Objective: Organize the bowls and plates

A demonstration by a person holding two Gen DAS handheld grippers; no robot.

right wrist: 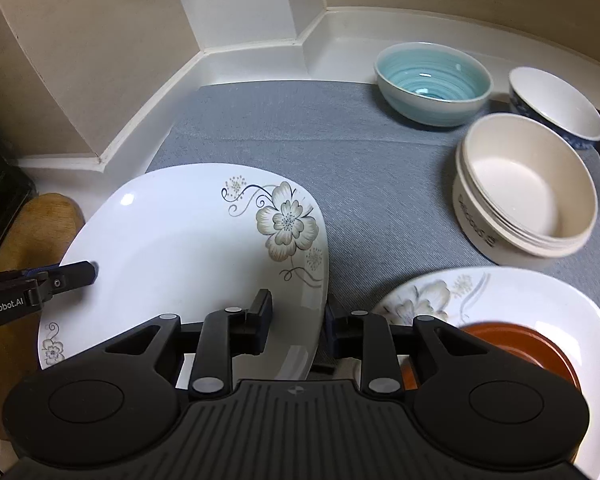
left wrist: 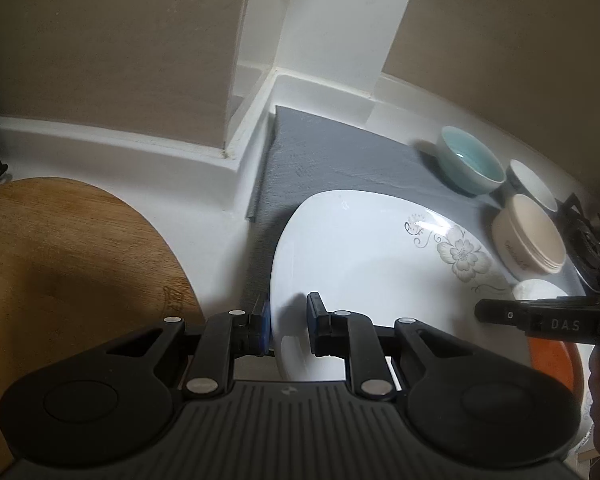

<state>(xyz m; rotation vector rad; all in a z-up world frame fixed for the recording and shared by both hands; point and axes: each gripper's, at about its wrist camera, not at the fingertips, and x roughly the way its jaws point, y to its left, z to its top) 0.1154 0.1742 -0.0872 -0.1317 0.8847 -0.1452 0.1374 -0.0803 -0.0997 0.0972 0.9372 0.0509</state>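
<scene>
A white square plate with a grey flower print (left wrist: 360, 264) (right wrist: 172, 240) hangs between both grippers over the grey mat (right wrist: 300, 128). My left gripper (left wrist: 290, 318) is shut on its left rim, one pad under the edge and one on top. It shows as a dark finger at the plate's left side in the right wrist view (right wrist: 76, 276). My right gripper (right wrist: 298, 316) straddles the plate's right edge, shut on it. A teal bowl (right wrist: 432, 84), a blue-and-white bowl (right wrist: 556, 108) and a stack of cream bowls (right wrist: 524, 192) stand at the mat's right.
A second flowered plate (right wrist: 500, 292) lies at the near right with a brown dish (right wrist: 520, 348) on it. A wooden board (left wrist: 60, 260) lies left of the mat. White wall ledges and a corner post close off the back. A black stove grate (left wrist: 588, 240) sits far right.
</scene>
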